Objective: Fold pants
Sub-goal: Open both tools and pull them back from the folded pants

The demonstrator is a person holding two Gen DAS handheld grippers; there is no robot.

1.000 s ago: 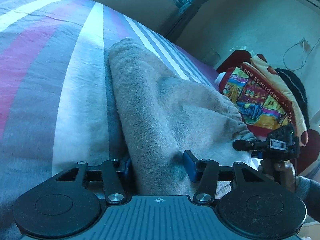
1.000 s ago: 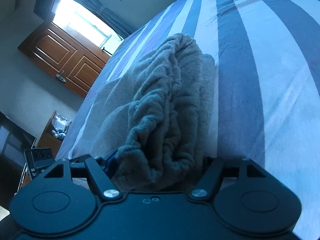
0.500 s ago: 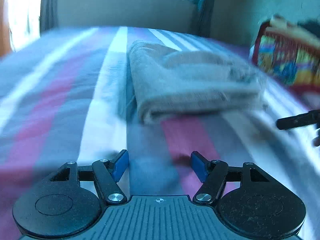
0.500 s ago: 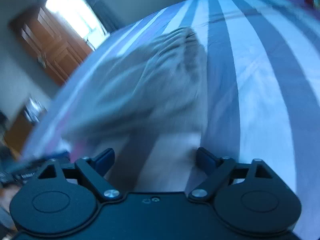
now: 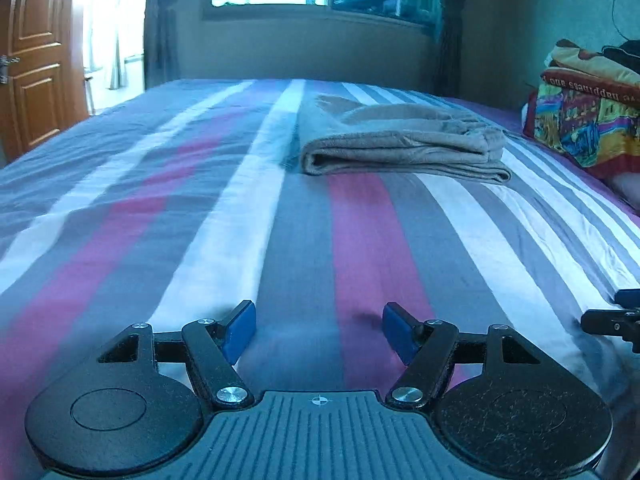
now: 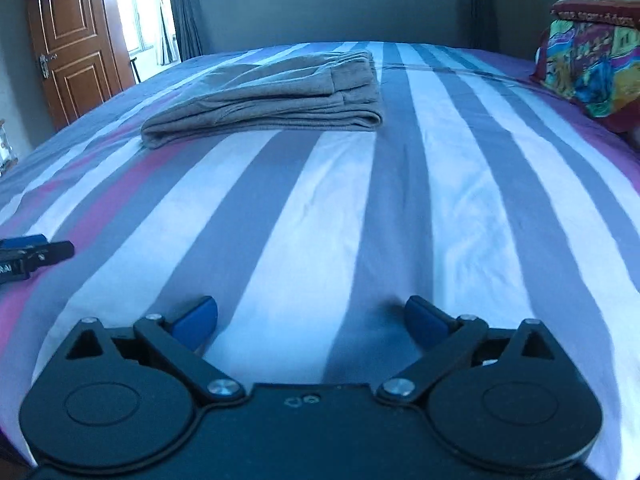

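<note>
While both grippers hang spread and empty, the pants (image 5: 404, 150) lie folded.
Left gripper (image 5: 319, 330) and right gripper (image 6: 311, 320) sit near; the bundle rests far up the striped bed (image 6: 440, 200).

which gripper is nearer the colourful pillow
Right. The right gripper hovers open over the bedspread on the side of the pillow; the left gripper, also open, is farther across.

The left gripper (image 5: 319, 332) is sitting at the bottom centre of its frame, blue pads spread wide apart. The right gripper (image 6: 311, 322) is likewise gaping at bottom centre, gripping nothing.
</note>
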